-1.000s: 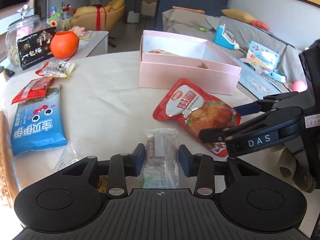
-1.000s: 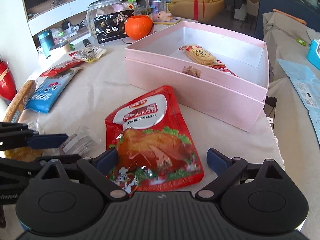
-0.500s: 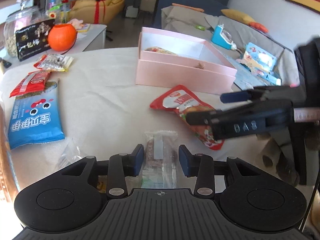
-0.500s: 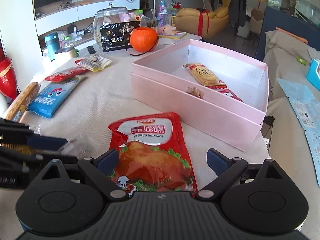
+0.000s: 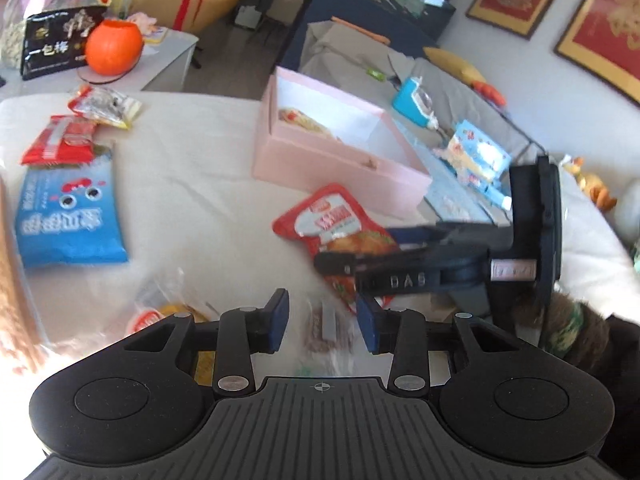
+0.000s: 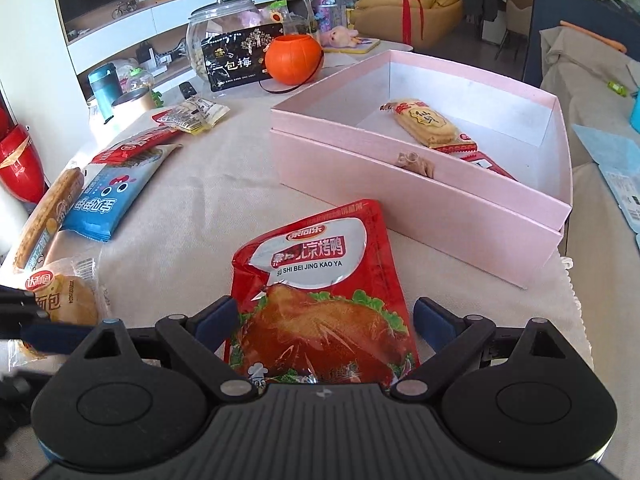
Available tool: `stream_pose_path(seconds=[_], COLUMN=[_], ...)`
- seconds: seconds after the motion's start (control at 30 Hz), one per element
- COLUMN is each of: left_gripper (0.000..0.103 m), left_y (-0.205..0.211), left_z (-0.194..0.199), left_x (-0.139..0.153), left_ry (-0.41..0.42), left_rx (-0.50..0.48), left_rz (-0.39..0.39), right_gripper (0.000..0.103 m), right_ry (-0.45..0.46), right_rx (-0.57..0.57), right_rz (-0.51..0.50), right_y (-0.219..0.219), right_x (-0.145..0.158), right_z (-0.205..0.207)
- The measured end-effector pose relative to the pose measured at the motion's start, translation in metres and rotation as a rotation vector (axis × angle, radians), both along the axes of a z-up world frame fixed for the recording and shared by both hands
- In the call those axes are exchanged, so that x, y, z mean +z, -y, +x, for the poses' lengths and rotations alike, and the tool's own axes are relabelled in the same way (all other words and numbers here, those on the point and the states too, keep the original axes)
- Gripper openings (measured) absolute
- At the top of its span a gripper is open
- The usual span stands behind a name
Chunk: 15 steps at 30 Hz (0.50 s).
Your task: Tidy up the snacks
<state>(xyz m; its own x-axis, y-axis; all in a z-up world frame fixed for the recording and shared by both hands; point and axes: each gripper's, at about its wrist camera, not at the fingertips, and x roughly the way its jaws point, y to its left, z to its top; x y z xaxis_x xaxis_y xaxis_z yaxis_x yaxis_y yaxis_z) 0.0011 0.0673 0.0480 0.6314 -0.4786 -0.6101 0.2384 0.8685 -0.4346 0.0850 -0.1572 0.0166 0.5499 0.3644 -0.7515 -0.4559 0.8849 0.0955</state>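
My left gripper (image 5: 323,326) is shut on a small clear packet (image 5: 326,330) with a brown snack inside, held a little above the tablecloth. The right gripper (image 6: 326,320) stands open, one finger on each side of a red roast-duck pouch (image 6: 320,280) that lies flat on the cloth. From the left wrist view, the right gripper (image 5: 356,246) hovers low over that pouch (image 5: 328,220). Just behind the pouch sits the open pink box (image 6: 400,208), holding a rice-cracker packet (image 6: 426,124) and a red packet.
At the left lie a blue packet (image 6: 108,204), a red packet (image 5: 60,140), a yellowish packet (image 5: 106,106), a bread bun packet (image 6: 60,296) and a long biscuit pack (image 6: 48,216). Farther back stand an orange pumpkin bucket (image 6: 294,64), a black bag (image 6: 236,64) and a glass jar (image 6: 216,28).
My left gripper has risen and rolled with the clear packet still between its fingers, and the packet is gone from its spot beside the bun. The right gripper has stayed astride the red pouch.
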Motion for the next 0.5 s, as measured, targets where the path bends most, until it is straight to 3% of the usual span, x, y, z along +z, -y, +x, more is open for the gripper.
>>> stream_pose_path(seconds=[0.13, 0.3, 0.43, 0.5], left_gripper=[0.041, 0.041, 0.041, 0.041], left_y=[-0.014, 0.021, 0.058, 0.069], left_z=[0.004, 0.0, -0.008, -0.007], left_x=[0.021, 0.009, -0.009, -0.016], left_ry=[0.017, -0.027, -0.032, -0.034], left_rx=[0.043, -0.071, -0.13, -0.14], left_rz=[0.043, 0.098, 0.26, 0.322], right_gripper=[0.097, 0.096, 0.077, 0.074], right_ry=[-0.001, 0.015, 0.016, -0.008], right_rx=[-0.017, -0.029, -0.046, -0.053], right_rz=[0.003, 0.016, -0.01, -0.009], right_y=[-0.005, -0.002, 0.003, 0.011], right_x=[-0.002, -0.003, 0.002, 0.005], right_z=[0.005, 0.006, 0.007, 0.008])
